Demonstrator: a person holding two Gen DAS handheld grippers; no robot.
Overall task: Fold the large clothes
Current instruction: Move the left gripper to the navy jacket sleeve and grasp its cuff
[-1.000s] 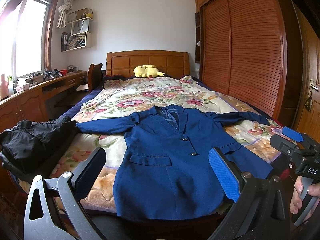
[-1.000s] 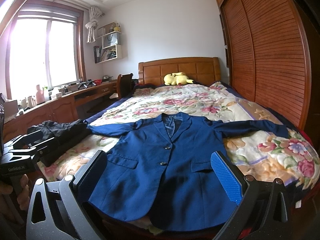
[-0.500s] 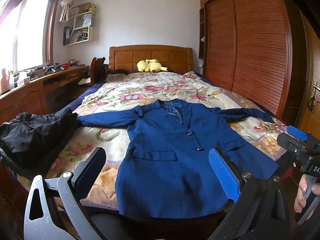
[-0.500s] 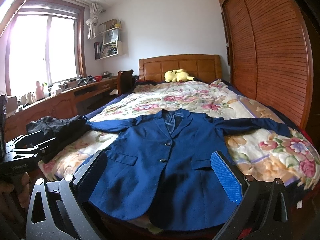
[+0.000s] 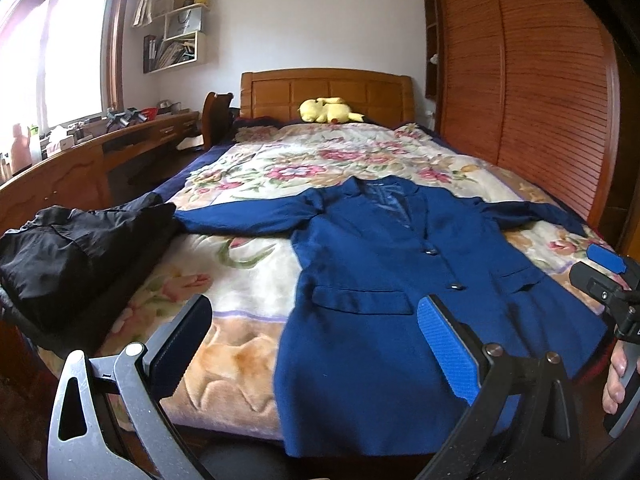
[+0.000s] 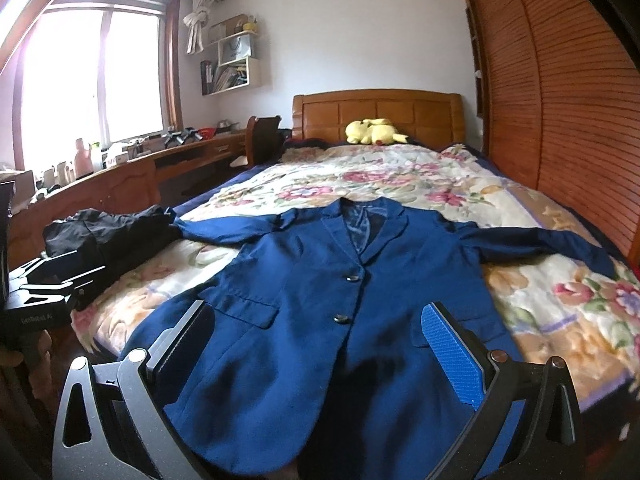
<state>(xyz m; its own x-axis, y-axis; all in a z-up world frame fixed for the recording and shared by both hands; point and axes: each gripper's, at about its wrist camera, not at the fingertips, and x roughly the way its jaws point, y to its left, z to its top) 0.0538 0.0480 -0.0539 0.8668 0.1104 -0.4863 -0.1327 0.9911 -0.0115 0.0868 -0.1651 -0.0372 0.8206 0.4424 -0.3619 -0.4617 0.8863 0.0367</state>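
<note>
We hold our left gripper [image 5: 314,344] low at the foot of the bed [image 5: 256,280], its two fingers spread wide with nothing between them. Our right gripper [image 6: 320,350] hangs at the same end of the bed, its fingers likewise parted and empty; from the left wrist it shows at the bed's right corner with a hand [image 5: 616,376] on its grip.

The blue jacket [image 6: 320,304] lies flat and face up on the bed, over the floral blanket [image 6: 400,184], collar toward the headboard [image 6: 376,114] and hem reaching the foot edge nearest us. It is buttoned at two buttons, both pocket flaps showing. Its sleeves stretch out to either side of the bed, one toward the window side, the other toward the wardrobe [image 6: 560,100].

A black garment [image 5: 76,256] is heaped at the bed's window-side edge, touching the cuff of the jacket's sleeve there. A yellow plush toy [image 5: 326,110] rests at the head of the bed, against the headboard. A wooden desk [image 6: 120,176] runs along the wall beside the bed, under the window
</note>
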